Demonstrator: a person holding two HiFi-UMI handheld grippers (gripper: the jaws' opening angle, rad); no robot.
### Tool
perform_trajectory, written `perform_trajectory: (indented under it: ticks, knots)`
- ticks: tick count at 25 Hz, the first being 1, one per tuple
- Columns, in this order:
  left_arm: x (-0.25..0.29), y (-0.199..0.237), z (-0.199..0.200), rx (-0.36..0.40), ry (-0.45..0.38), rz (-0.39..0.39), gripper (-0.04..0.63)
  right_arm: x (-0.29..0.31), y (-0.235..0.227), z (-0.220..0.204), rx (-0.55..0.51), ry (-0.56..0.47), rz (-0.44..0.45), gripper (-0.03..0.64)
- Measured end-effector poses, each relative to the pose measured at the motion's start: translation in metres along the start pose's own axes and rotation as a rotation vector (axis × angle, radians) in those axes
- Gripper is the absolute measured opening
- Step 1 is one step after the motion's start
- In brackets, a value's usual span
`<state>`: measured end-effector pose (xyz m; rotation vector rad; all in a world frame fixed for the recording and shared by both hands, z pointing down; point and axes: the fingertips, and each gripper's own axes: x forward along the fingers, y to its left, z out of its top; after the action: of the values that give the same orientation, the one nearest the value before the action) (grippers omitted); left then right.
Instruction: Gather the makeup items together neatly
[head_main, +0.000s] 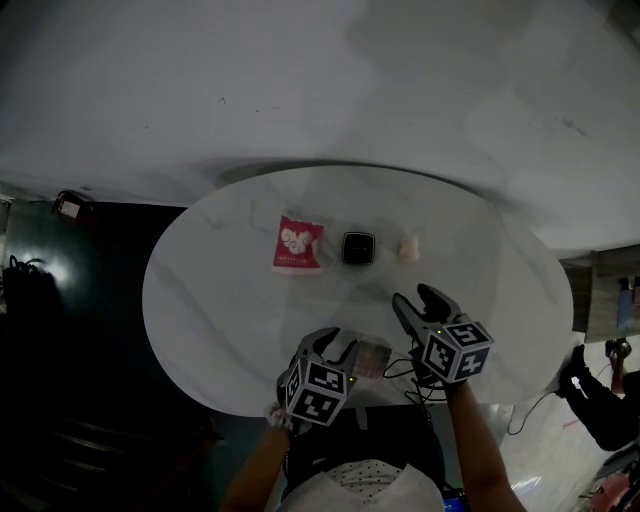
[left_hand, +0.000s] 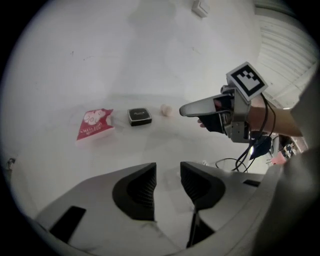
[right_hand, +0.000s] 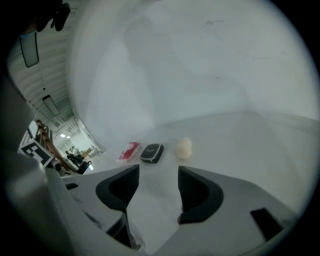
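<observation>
Three items stand in a row at the far side of the white oval table (head_main: 220, 300): a red packet (head_main: 298, 245) (left_hand: 95, 124) (right_hand: 129, 151), a black compact (head_main: 358, 247) (left_hand: 139, 116) (right_hand: 151, 153) and a beige sponge (head_main: 408, 248) (left_hand: 166, 109) (right_hand: 183, 148). A clear plastic packet (head_main: 373, 357) lies near the front edge, at the tips of my left gripper (head_main: 335, 346) (left_hand: 167, 184). That gripper's jaws stand apart, and the pads do not visibly press on the packet. My right gripper (head_main: 419, 303) (right_hand: 159, 183) hovers open and empty to the right, pointing at the row.
Black cables (head_main: 402, 372) trail over the table's front edge below the right gripper. Dark furniture (head_main: 80, 320) stands to the left of the table. A person's leg and shoe (head_main: 590, 385) show at the far right. A pale wall rises behind the table.
</observation>
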<state>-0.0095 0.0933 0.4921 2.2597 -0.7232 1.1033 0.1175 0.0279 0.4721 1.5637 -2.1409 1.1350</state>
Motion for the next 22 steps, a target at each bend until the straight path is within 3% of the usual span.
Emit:
perform_trajectory:
  ticks: [2, 7, 12, 17, 22]
  knots:
    - [-0.001, -0.004, -0.007, -0.005, 0.003, -0.017, 0.19, -0.007, 0.009, -0.015, -0.045, 0.036, 0.048, 0.259]
    - [-0.002, -0.01, -0.017, 0.015, 0.013, -0.022, 0.19, -0.021, 0.03, -0.061, -0.27, 0.171, 0.14, 0.267]
    - [-0.003, -0.021, -0.024, 0.099, 0.023, -0.035, 0.198, -0.032, 0.041, -0.093, -0.482, 0.246, 0.176, 0.267]
    - [-0.003, -0.032, -0.03, 0.138, 0.021, -0.071, 0.225, -0.039, 0.046, -0.113, -0.604, 0.315, 0.224, 0.268]
    - [-0.005, -0.04, -0.036, 0.257, 0.032, -0.082, 0.242, -0.044, 0.046, -0.123, -0.755, 0.329, 0.244, 0.272]
